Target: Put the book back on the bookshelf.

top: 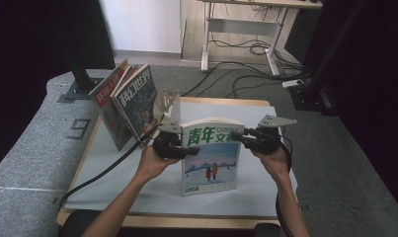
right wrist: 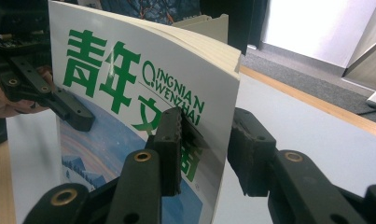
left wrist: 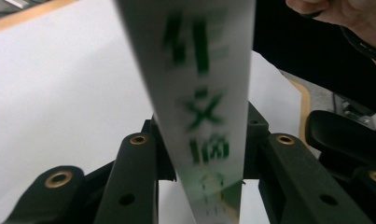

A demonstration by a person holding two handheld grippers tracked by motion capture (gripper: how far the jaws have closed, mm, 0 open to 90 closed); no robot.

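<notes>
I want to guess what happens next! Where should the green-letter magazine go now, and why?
Probably sideways toward the leaning magazines by the bookend. Both the left gripper and the right gripper pinch the magazine upright, so it looks ready to join them.

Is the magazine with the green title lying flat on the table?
No, the magazine stands upright on its bottom edge, pinched at its sides by the left hand-held gripper and the right hand-held gripper.

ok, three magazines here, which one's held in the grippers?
The green-titled magazine, standing upright at the table's front, left gripper and right gripper on its side edges. The other two magazines lean at the back left.
</notes>
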